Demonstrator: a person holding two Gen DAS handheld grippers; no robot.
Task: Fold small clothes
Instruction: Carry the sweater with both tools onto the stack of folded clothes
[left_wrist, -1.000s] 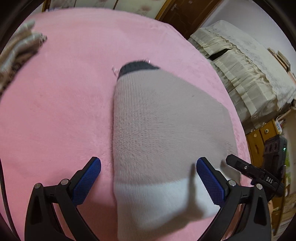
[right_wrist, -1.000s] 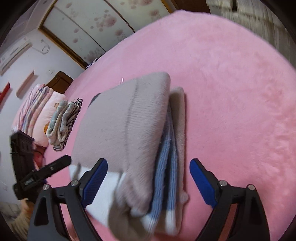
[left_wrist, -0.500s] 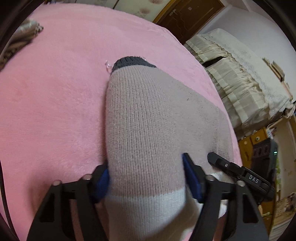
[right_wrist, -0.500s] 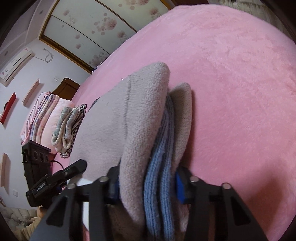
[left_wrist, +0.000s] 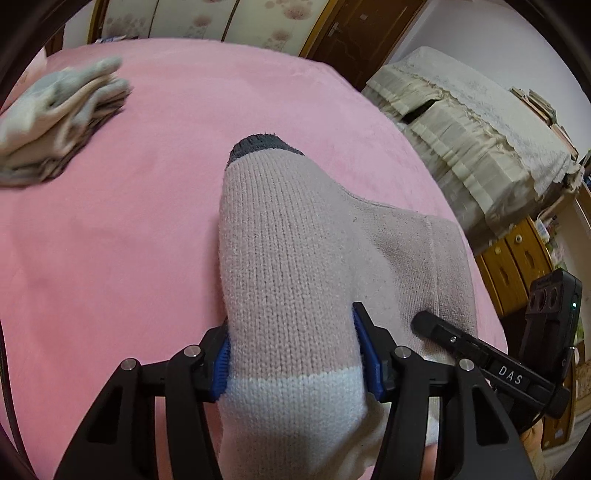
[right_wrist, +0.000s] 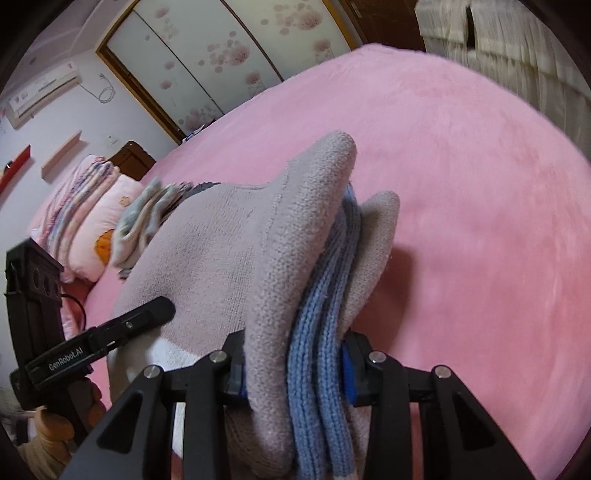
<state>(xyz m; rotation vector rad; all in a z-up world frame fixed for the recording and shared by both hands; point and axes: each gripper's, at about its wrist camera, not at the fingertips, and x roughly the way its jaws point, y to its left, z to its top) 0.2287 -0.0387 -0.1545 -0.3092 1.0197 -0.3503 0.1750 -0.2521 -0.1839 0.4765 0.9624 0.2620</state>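
Observation:
A folded pinkish-grey knit sock (left_wrist: 288, 266) with a dark toe and a white band is held up off the pink blanket (left_wrist: 129, 221). My left gripper (left_wrist: 295, 354) is shut on its left part. My right gripper (right_wrist: 295, 365) is shut on its folded right edge, where the sock (right_wrist: 229, 236) shows blue ribbed layers (right_wrist: 325, 314) between grey ones. Each gripper shows in the other's view: the right one (left_wrist: 487, 362) at lower right, the left one (right_wrist: 103, 339) at lower left.
A stack of folded small clothes (left_wrist: 55, 118) lies at the blanket's far left, and also shows behind the sock in the right wrist view (right_wrist: 147, 218). Pillows (right_wrist: 81, 221) lie at the bed's head. A cloth-covered cabinet (left_wrist: 472, 136) stands off the bed's right.
Both grippers closed on the sock, from open a second ago, and lifted it off the blanket. The views tilted up, bringing the folded stack and wardrobe into sight.

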